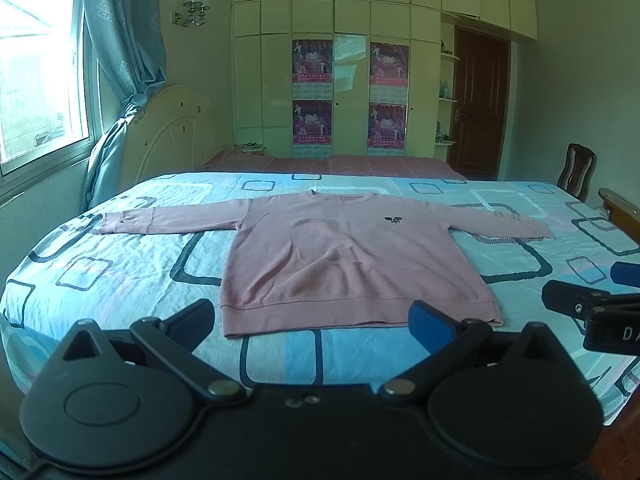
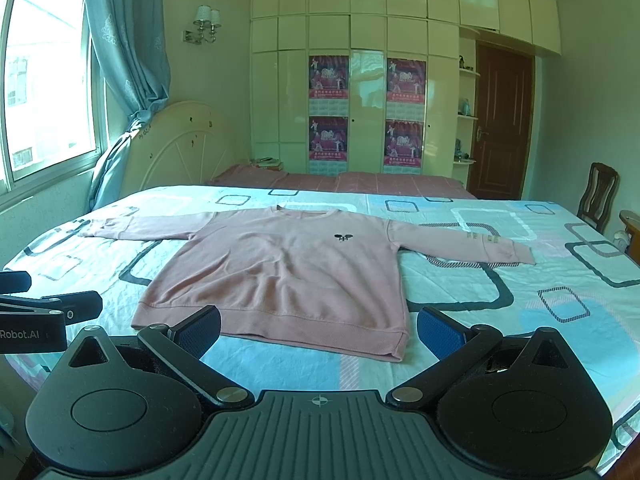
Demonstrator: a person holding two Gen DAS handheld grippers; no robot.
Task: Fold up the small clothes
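A pink long-sleeved sweatshirt (image 1: 352,256) (image 2: 280,272) lies flat and face up on the bed, both sleeves spread out sideways, a small dark emblem on its chest. Its hem faces me. My left gripper (image 1: 312,320) hovers open just short of the hem, nothing between its fingers. My right gripper (image 2: 320,328) is open too, level with the hem near its right corner, and holds nothing. Each gripper shows at the edge of the other's view: the right gripper (image 1: 600,304) beside the bed's right side, the left gripper (image 2: 44,312) at the left.
The bed (image 1: 120,264) (image 2: 520,288) has a pale blue sheet with rounded-square prints. Beyond it lies a second bed with a red cover (image 1: 340,162). A wooden chair (image 2: 598,194) stands at the right, a window and curtain at the left, a wardrobe at the back.
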